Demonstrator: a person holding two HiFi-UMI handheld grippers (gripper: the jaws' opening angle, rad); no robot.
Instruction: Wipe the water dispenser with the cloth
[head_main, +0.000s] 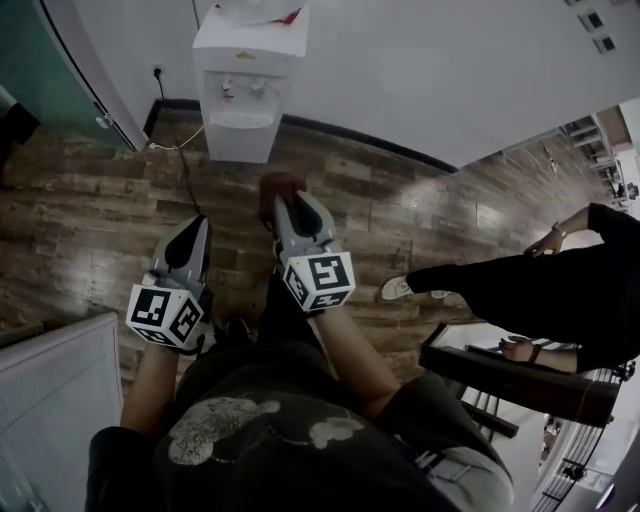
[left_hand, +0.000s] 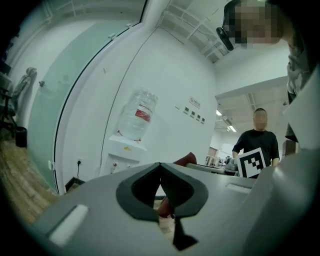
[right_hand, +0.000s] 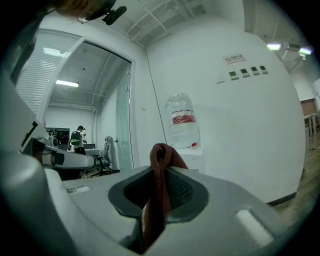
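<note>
Reddish-brown cloth (right_hand: 161, 156) in right claw (right_hand: 158, 196)

I count one water dispenser (head_main: 245, 85) with two taps (head_main: 228, 88) and one bottle (right_hand: 182, 122) on top. There is one cloth (right_hand: 159, 200). I have two grippers, the left gripper (head_main: 198, 226) and the right gripper (head_main: 292, 208). I also see one wall socket (head_main: 157, 71), one bystander (head_main: 560, 290) nearby and one distant person (right_hand: 78, 140).
</note>
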